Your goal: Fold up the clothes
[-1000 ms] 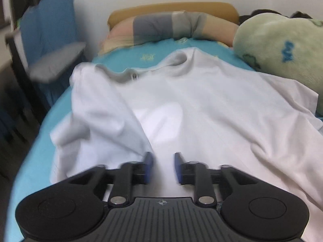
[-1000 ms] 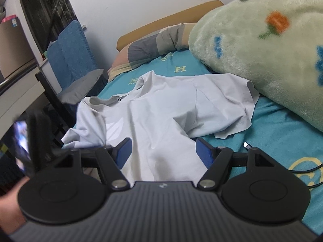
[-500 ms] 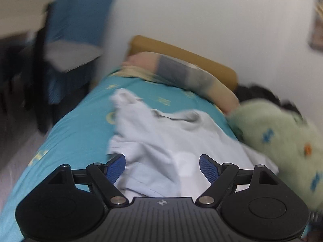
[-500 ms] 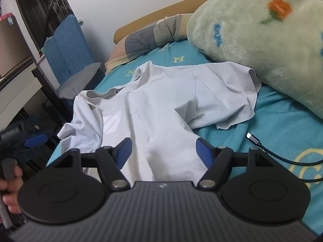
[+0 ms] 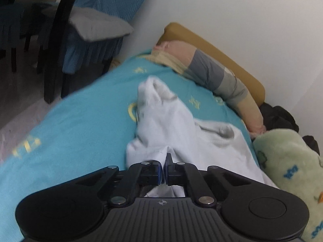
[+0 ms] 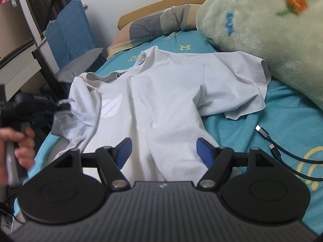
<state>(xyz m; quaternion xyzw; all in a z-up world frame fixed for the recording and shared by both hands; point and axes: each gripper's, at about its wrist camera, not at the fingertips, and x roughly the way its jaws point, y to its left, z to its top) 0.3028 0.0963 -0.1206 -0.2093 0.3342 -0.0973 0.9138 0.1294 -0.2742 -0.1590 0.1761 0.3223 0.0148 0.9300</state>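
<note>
White T-shirt (image 6: pixel 161 104) lies mostly flat on the teal bedsheet (image 6: pixel 292 121), collar toward the headboard (image 6: pixel 161 4). Its far-side sleeve is spread out flat, touching the edge of the green plush blanket (image 6: pixel 272 40).

Left gripper (image 5: pixel 163 171): fingers pressed together, clamped on a fold of the shirt's sleeve edge. Fabric is visibly pinched between the blue pads and bunches up ahead of them. In the right wrist view the same gripper (image 6: pixel 58 106) sits at the bed's left edge, with the person's hand (image 6: pixel 18 147) on its handle; the sleeve there is lifted and rumpled, folded partly over the shirt body.

Right gripper (image 6: pixel 164 151): fingers wide apart, nothing between them, hovering over the lower part of the shirt. Cannot tell whether it touches the fabric.

2 cables (image 6: pixel 282 151) lie on the sheet just beside the shirt's right edge, not touching it. Patchwork pillow (image 5: pixel 212 74) sits against the headboard, apart from the collar. Chair with blue cover and grey cushion (image 5: pixel 97 26) stands next to the bed.
</note>
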